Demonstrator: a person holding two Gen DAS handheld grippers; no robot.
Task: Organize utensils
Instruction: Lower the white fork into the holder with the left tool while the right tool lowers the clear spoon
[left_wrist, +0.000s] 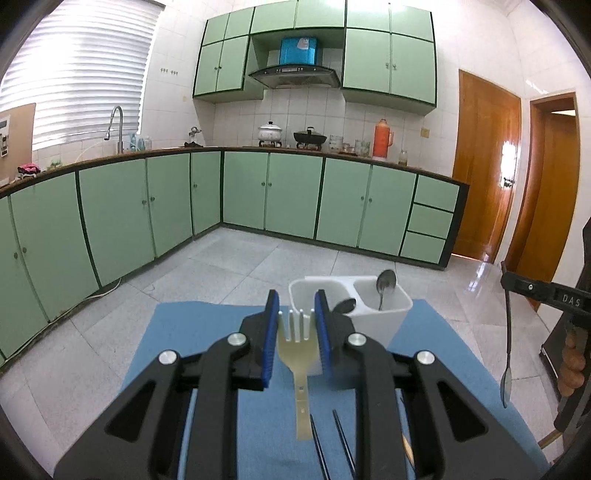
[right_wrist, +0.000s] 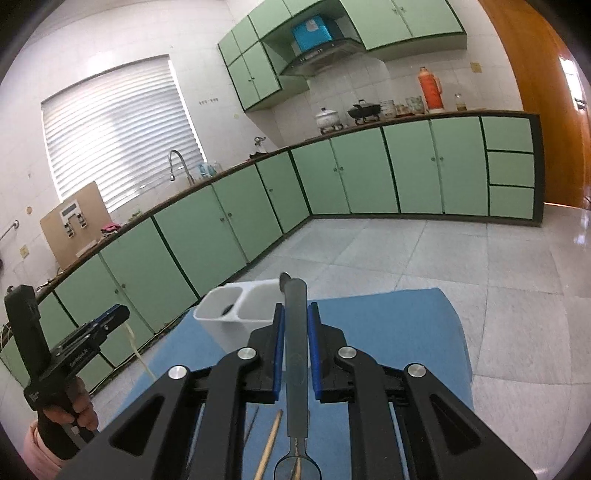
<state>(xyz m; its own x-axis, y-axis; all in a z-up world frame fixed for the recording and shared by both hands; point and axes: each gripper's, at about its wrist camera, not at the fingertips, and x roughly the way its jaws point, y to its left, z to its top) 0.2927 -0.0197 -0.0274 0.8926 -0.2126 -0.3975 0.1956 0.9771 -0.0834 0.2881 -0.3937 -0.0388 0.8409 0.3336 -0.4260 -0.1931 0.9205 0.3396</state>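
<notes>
Left gripper (left_wrist: 297, 314) clamps fork (left_wrist: 298, 343); right gripper (right_wrist: 295, 319) clamps spoon (right_wrist: 296, 332) near caddy (right_wrist: 236, 317)

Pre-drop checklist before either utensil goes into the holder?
1. Left gripper shut on fork, tines up: ok.
2. Right gripper grip on spoon handle, bowl hanging down: ok.
3. White holder upright on blue mat: ok.
4. Left compartment free for fork: not ok, a spoon lies there.
5. Chopsticks on the mat below, out of the way: ok.
6. Holder depth versus fork length: cannot tell.
</notes>
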